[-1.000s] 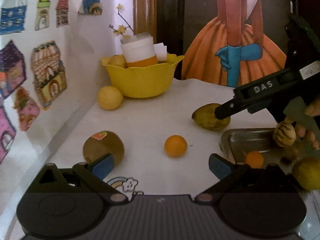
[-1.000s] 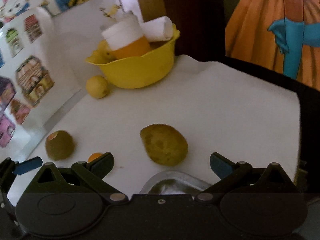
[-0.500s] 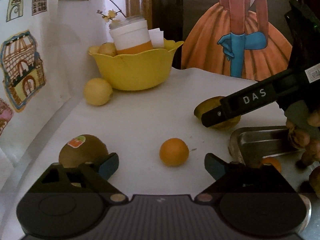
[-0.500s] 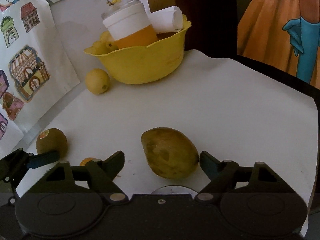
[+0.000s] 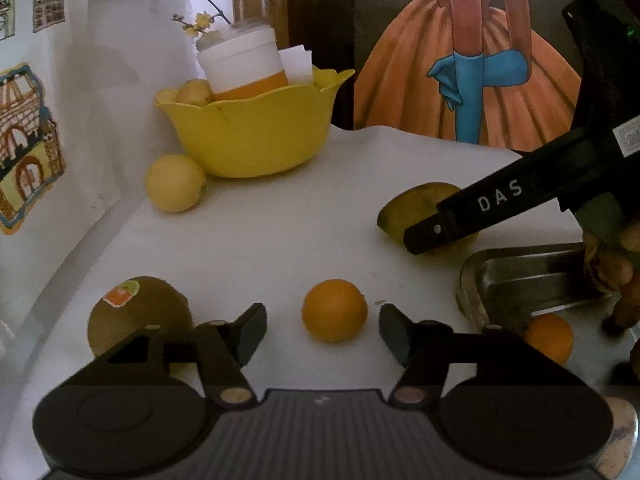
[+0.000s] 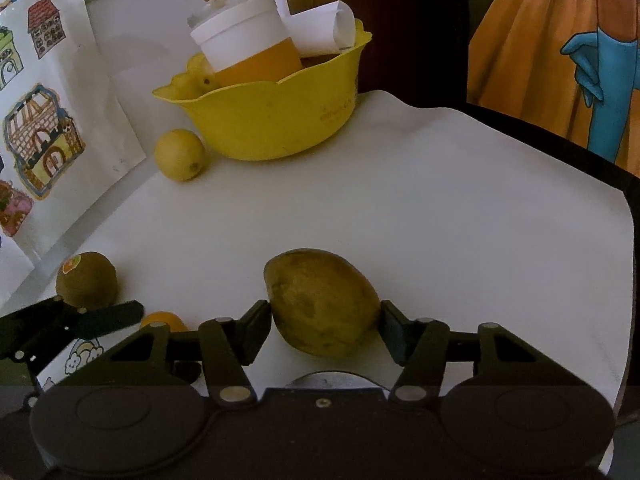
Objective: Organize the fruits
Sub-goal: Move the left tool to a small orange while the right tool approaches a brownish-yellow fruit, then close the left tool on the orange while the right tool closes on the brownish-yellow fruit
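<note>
A small orange [image 5: 334, 310] lies on the white tabletop between the fingers of my left gripper [image 5: 323, 322]. Its jaws are closing, and a gap shows on both sides of the fruit. A brownish-yellow mango [image 6: 324, 302] sits between the fingers of my right gripper [image 6: 324, 318]. Those jaws are closing too, and both pads touch the mango's sides. In the left wrist view one right finger [image 5: 480, 208] crosses in front of the mango [image 5: 416, 208]. A kiwi [image 5: 136, 316] with a sticker rests just left of my left gripper.
A metal tray [image 5: 520, 280] at the right holds another small orange [image 5: 548, 338]. A hand [image 5: 616, 264] is above it. A yellow bowl [image 6: 280, 120] with a cup, paper and fruit stands at the back, with a lemon [image 6: 180, 154] beside it. Sticker-covered paper lines the left wall.
Both pairs of jaws have narrowed from wide open. My left gripper has come forward so the orange lies between its fingers. The right fingers have closed in onto the mango.
</note>
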Available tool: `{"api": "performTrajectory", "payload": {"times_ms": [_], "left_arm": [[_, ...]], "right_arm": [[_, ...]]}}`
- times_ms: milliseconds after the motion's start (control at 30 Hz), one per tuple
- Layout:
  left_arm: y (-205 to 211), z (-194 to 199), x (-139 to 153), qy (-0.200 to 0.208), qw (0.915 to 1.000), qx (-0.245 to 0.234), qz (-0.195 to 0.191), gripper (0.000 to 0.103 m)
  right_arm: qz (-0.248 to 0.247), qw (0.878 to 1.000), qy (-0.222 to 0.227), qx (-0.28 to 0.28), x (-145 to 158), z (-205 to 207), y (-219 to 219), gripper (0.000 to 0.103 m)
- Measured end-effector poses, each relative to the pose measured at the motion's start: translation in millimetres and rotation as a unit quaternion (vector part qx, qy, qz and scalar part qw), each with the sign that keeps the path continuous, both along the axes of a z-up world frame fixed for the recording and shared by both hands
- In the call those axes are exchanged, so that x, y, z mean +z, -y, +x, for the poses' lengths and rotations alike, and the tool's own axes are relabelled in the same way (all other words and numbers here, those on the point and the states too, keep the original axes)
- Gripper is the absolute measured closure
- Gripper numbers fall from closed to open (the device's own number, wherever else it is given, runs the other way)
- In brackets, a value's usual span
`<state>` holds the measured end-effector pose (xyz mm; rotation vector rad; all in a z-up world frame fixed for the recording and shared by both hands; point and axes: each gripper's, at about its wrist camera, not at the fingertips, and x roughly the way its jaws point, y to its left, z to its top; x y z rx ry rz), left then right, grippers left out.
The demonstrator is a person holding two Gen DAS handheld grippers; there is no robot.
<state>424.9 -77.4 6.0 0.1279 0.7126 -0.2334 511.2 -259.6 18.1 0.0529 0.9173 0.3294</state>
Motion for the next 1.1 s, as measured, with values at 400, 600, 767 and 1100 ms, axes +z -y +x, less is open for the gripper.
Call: {"api": "performTrajectory", "payload": {"times_ms": [400,600,767,1100], "left_arm": [[3.6,3.8,-0.1,-0.007,0.9999,0.005,-0.013,0.06],[4.6,2.6,0.2,-0.006,0.9998,0.009,-0.014,0.065],[2.7,1.0,1.4,-0.009,0.9996,0.014,-0.021,0.066],[-8.3,-7.5,12.0,0.003,0.9986,0.022,-0.048,0.066]], "right_arm": [[0.009,1.0,0.005,0.004,-3.1,3.7,0.6,0.042],[0.008,1.0,0.01,0.002,-3.7,3.2,-0.9,0.044],[0.021,0.999,0.023,-0.009,-5.8,-1.6,2.1,0.044],[0.07,0.997,0.035,-0.009,-8.7,-9.3,7.2,0.045]]}}
